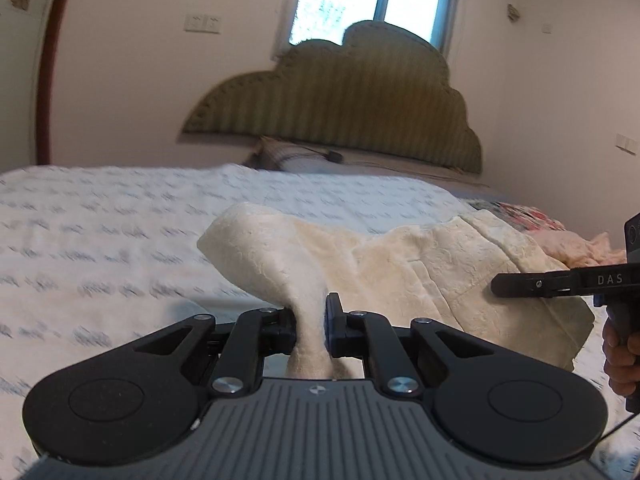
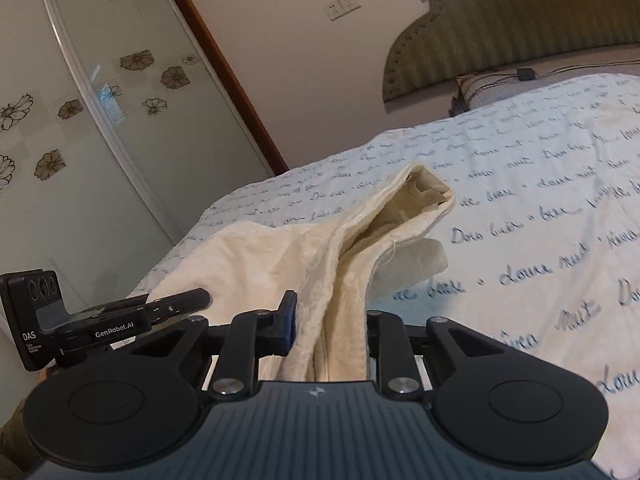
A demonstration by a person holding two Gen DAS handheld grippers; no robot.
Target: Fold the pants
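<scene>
A bedroom is shown, with one bed [image 1: 100,240] covered by a white sheet printed all over with blue handwritten script, of which only scattered fragments can be read. Nearest each camera, one pair of cream pants [image 1: 440,264] with a crinkled, embossed texture is held up off the bed by two tools. The left tool [image 1: 311,326] is clenched on a narrow bunched twist of the fabric. The right tool [image 2: 330,330] is clamped on a thicker gather of folds, and an open cuff or waistband end [image 2: 424,196] is seen sticking up past it. "DAS" and "GenRobot.AI" are printed on the tool bodies. Farther off, a pink floral cloth [image 1: 560,236] lies on the bed, then one striped pillow [image 1: 288,156], one green scalloped headboard [image 1: 340,96], one window [image 1: 376,0] and a flowered sliding wardrobe door [image 2: 100,120].
</scene>
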